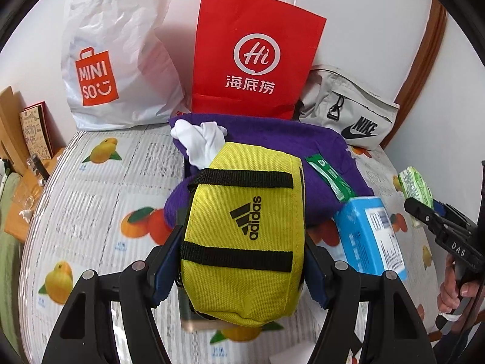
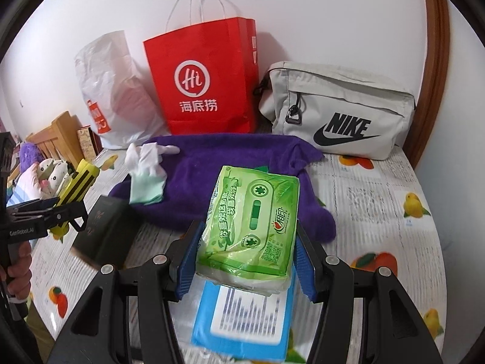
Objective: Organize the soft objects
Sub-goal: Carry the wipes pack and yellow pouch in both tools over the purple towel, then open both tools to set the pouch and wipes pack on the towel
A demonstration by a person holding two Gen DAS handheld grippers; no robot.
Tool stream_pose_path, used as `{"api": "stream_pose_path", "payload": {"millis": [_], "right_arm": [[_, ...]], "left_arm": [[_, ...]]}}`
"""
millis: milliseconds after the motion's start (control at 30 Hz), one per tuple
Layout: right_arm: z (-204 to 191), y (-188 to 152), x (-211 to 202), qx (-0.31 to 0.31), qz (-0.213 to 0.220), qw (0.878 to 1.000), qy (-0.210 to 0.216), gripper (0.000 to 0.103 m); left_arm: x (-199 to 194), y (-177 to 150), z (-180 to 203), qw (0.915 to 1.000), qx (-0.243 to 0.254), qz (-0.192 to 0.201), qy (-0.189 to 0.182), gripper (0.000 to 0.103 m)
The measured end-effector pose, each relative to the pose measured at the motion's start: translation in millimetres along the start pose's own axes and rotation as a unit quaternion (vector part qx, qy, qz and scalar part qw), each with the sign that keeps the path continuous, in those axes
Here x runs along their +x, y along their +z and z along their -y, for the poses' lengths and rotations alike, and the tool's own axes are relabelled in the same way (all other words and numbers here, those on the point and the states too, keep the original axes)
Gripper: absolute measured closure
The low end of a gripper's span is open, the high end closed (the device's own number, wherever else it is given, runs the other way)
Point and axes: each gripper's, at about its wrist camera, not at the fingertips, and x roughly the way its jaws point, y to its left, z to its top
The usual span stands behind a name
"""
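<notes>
Fruit-print tablecloth against white wall, left claw clamping yellow pouch, right claw clamping green tissue pack

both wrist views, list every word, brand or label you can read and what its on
"MINISO": white plastic bag
"Hi", "海底捞": red paper bag
"NIKE": grey pouch
"adidas": yellow pouch, held in the left hand-held gripper
"DAS": right hand-held gripper
"GenRobot.AI": left hand-held gripper, right wrist view
Green tissue pack: Chinese print, too small to read
Blue box: label blurred
Tablecloth captions: unreadable
</notes>
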Motion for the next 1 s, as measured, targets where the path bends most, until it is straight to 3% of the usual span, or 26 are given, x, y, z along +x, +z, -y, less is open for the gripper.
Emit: {"api": "stream_pose_path", "payload": {"millis": [467, 833, 967, 1000], "right_arm": [[16.2, 58.3, 76.7, -0.002, -0.022, 0.999, 0.027, 0.047], [21.2, 70.7, 130.2, -0.013, -0.070, 0.996, 0.057, 0.047], [18.9, 66.3, 143.3, -0.020, -0.091, 0.993, 0.071, 0.074], [18.7, 64.7, 145.8, -0.023, -0.094, 0.993, 0.072, 0.074]], "left_arm": [[64.0, 51.7, -2.7, 0.9993, -0.010, -0.035, 0.000, 0.034], [107.8, 75.4, 0.2, 0.9980, -0.009, -0.062, 0.001, 0.034], [119.0, 74.3, 2.0, 0.9974, -0.007, -0.072, -0.002, 0.034], [121.0, 73.9, 2.6, 0.9972, -0.006, -0.074, -0.002, 0.034]]}}
